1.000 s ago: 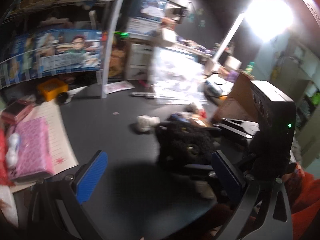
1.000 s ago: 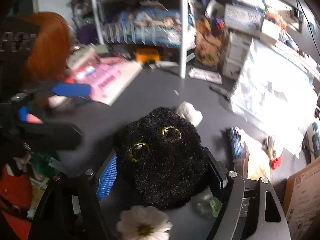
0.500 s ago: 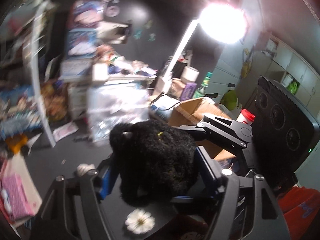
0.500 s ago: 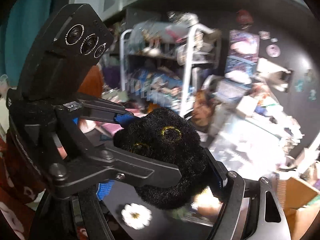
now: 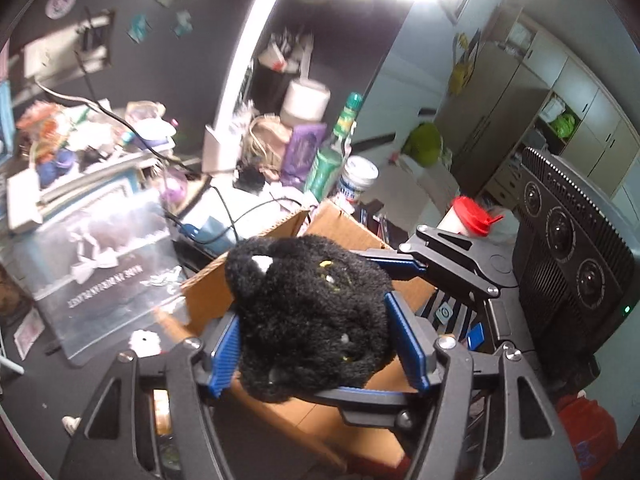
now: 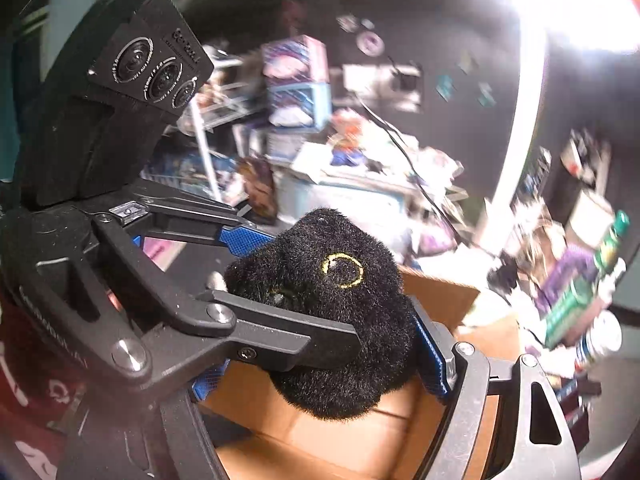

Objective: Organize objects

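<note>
Both grippers clamped on the black plush toy point(image 5: 308, 312), crossed at right angles. Left gripper point(image 5: 316, 344) squeezes it between its blue pads point(image 5: 406, 344); right gripper point(image 6: 320, 344) does the same, yellow-ringed eye point(image 6: 343, 271) facing up. Toy is held in the air over the open cardboard box point(image 5: 208, 296), not touching its floor. Box sits on the dark table point(image 5: 40, 392), green bottle point(image 5: 330, 160) and red-capped container point(image 5: 464, 216) behind it.

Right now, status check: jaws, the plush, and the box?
Left gripper and right gripper both shut on black plush. Plush held above open cardboard box, not yet released. Nothing seen between plush and box.
</note>
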`<state>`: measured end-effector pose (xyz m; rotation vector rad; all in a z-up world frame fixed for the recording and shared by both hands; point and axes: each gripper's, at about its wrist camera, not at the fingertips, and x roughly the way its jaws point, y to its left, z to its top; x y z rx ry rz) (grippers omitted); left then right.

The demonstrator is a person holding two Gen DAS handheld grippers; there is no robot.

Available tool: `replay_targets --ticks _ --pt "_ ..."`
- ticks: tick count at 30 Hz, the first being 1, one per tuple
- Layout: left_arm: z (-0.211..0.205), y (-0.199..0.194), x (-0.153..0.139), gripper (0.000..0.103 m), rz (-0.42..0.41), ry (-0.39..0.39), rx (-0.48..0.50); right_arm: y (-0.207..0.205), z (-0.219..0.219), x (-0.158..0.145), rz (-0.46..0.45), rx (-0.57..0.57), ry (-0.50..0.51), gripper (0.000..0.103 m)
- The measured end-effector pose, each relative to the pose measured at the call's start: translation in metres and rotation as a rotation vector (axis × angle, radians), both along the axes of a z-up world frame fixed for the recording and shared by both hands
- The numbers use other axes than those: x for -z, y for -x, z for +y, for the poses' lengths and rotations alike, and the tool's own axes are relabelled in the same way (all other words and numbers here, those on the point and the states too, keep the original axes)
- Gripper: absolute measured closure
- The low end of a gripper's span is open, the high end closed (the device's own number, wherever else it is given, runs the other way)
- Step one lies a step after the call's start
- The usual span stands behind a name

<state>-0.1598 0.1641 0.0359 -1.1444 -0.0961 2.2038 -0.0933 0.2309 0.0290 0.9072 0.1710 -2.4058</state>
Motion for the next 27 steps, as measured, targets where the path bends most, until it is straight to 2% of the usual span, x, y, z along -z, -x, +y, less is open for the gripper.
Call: replay_targets --ticks 2,3,4,6,12,17,23,27 --pt "0.009 0.006 0.004 0.039 -0.022 0.019 0.004 0.006 0.006 0.005 -0.031 0.009 -0.015 0.025" --pt "0.01 0.007 0.005 0.035 -0.026 0.027 0.006 0.008 0.006 0.007 -0.04 0.013 -0.023 0.023" --pt "0.011 0.007 0.005 0.023 -0.029 0.032 0.002 0.009 0.007 0.009 -0.045 0.019 -0.037 0.02" --pt "0.009 0.007 0.003 0.012 -0.017 0.032 -0.014 0.01 0.007 0.011 -0.035 0.031 -0.069 0.016" --pt "-0.011 -0.007 -0.011 0.012 0.05 0.028 -0.047 0.011 0.004 0.013 -0.028 0.027 -0.062 0.016" --pt "-0.045 -0.034 -0.023 0.011 0.138 0.031 -0.109 -0.012 -0.012 0.005 0.031 -0.011 -0.017 0.016" --pt "-0.104 -0.086 -0.025 0.007 0.244 0.02 -0.206 -0.059 -0.059 -0.003 0.125 -0.12 0.023 0.016" --pt "-0.144 -0.116 -0.01 0.007 0.286 0.009 -0.291 -0.083 -0.103 0.007 0.132 -0.201 0.042 0.016"
